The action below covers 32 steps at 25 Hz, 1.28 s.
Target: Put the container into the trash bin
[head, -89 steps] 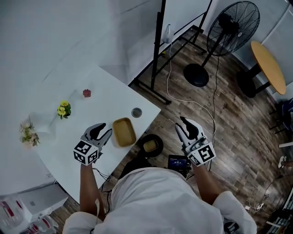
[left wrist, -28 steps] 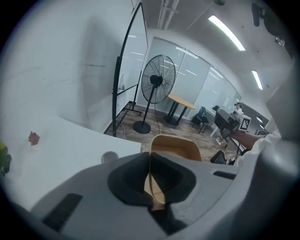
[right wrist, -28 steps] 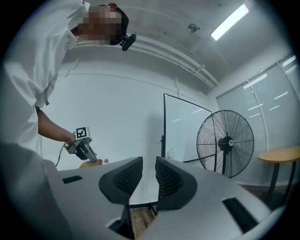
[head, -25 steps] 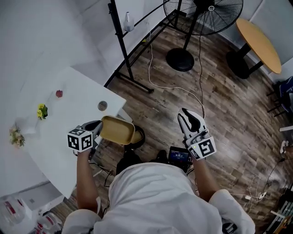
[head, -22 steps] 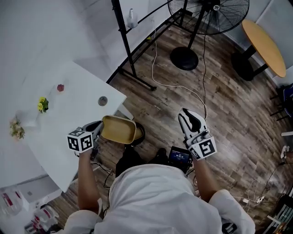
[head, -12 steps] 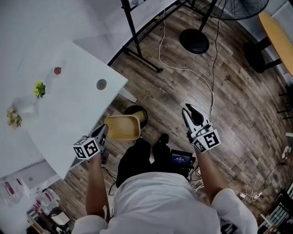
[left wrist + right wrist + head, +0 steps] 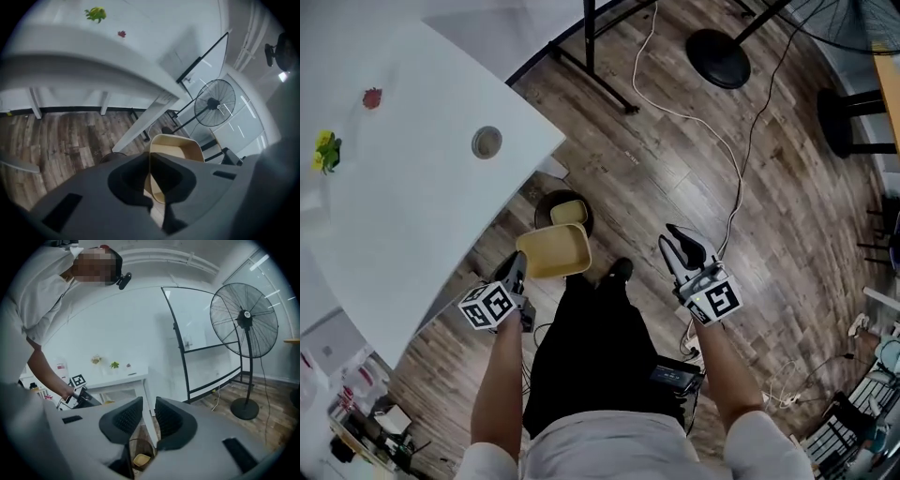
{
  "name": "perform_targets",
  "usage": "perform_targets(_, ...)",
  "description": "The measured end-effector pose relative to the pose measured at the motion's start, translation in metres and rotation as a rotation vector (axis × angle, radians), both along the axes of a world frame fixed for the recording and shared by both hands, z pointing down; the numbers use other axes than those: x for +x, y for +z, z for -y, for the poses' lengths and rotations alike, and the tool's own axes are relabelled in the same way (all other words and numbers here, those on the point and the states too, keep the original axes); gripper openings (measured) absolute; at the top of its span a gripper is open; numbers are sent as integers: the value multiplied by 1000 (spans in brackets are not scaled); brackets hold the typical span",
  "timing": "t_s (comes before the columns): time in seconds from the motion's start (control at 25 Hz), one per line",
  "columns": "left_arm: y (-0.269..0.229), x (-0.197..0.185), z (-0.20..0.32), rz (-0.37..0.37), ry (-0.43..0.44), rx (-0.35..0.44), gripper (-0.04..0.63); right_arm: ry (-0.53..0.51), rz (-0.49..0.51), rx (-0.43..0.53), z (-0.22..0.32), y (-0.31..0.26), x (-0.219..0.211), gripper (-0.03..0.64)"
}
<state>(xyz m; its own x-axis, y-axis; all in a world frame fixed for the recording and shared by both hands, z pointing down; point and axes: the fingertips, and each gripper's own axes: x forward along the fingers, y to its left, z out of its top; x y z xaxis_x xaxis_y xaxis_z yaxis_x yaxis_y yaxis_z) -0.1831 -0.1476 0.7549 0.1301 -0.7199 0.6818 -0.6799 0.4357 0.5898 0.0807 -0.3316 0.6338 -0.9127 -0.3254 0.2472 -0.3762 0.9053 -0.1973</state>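
Observation:
A tan oblong container point(image 7: 553, 251) hangs by its rim from my left gripper point(image 7: 518, 270), which is shut on it, low beside the white table's point(image 7: 412, 197) corner. In the left gripper view the container point(image 7: 180, 149) stands on edge beyond the shut left gripper point(image 7: 149, 163). Just past it on the wooden floor sits the dark round trash bin point(image 7: 547, 202), with another tan container point(image 7: 569, 212) inside. My right gripper point(image 7: 677, 240) hovers to the right, open, with nothing between its jaws. The right gripper view shows the right gripper point(image 7: 149, 416) with the bin point(image 7: 140, 448) below.
On the table are a small round cup point(image 7: 487, 142) and little flowers point(image 7: 326, 150). A fan base point(image 7: 719, 45), a black frame's foot point(image 7: 591, 80) and a white cable point(image 7: 712, 131) lie on the floor beyond. The person's dark legs point(image 7: 600, 347) stand between the grippers.
Both grippers have sunk well below table height. The left one has rolled and carried the container down to just beside the bin. The right jaws have kept the same gap.

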Motion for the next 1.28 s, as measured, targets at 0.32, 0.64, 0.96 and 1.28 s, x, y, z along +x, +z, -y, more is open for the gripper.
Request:
perform_targets(0.32, 143, 2, -22, -54, -176, -105, 20, -133, -35, -4, -1, 95, -40, 104)
perform_targets(0.64, 248, 28, -30, -156, -377, -131, 19, -183, -66, -60, -8, 171, -49, 104)
perform_targets(0.96, 314, 30, -37, -195, -715, -158, 20, -176, -24, -64, 4, 202, -67, 104)
perform_targets(1.28, 366, 36, -46, -246, -948, -174, 20, -193, -9, -78, 4, 218, -70, 104)
